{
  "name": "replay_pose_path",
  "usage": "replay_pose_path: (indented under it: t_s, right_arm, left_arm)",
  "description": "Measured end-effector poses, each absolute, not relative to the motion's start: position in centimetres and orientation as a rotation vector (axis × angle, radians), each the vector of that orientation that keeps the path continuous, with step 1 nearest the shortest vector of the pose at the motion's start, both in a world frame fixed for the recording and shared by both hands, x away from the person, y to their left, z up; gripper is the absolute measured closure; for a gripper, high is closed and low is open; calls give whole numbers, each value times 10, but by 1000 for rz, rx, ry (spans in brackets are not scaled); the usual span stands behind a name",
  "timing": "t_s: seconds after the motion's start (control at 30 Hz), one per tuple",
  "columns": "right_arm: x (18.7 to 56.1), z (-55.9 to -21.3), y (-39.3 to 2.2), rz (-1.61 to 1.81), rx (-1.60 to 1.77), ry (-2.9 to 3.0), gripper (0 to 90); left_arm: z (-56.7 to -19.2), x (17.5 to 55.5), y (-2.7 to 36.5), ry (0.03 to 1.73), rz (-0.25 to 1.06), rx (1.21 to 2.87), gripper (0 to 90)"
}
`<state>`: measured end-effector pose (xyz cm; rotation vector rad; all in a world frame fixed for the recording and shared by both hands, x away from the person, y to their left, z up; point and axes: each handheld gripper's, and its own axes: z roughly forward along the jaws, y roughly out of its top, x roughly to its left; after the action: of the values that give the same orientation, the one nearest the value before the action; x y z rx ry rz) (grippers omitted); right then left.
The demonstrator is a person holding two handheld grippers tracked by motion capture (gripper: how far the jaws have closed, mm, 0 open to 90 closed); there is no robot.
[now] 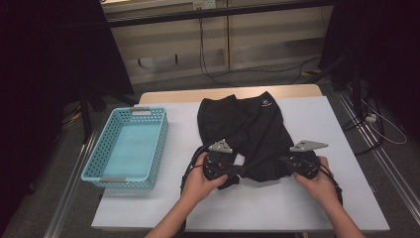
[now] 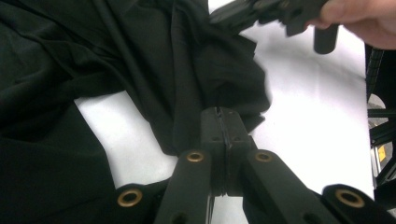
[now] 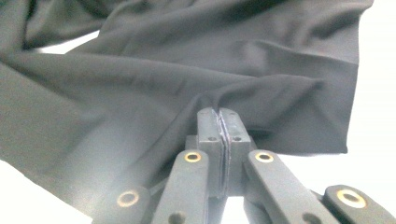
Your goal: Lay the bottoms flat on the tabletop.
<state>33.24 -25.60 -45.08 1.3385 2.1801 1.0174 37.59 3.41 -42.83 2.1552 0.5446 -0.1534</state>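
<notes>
2 grippers are pinching the near edge of a black soft-fabric garment [image 1: 247,134] spread on the white desk [image 1: 317,124]. The left gripper [image 1: 233,171] is clenching a fold of the cloth between its fingers [image 2: 210,128], with the garment bunching away beyond them. The right gripper [image 1: 285,161] is likewise clamping the hem between its fingers [image 3: 208,123]. A light-blue perforated plastic basket [image 1: 106,173] is sitting well apart, outward of the left fingers.

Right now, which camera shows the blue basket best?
The high view: the blue basket sits whole and empty, left of the black garment. Both gripper views look at dark cloth and white table instead.
</notes>
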Motion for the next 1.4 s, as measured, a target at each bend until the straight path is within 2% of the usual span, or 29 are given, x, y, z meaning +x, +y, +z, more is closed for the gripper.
replay_pose_path:
  t_s: [0.17,0.33,0.93,1.33,1.4]
  right_arm:
    - [320,-434,-280,1098,1409,2076,888]
    - [310,-432,-295,1069,1437,2043,896]
    - [294,-421,-298,1008,1426,2053,900]
    - [241,-408,-321,977,1456,2075,900]
    - [238,-410,-323,988,1451,2078,893]
  left_arm:
    - [-427,376,33,536,-157,2150,900]
    - [-427,376,31,534,-164,2148,900]
    - [-422,369,29,494,-190,2135,900]
    - [-412,354,22,415,-260,2131,894]
    - [-414,355,22,409,-261,2129,866]
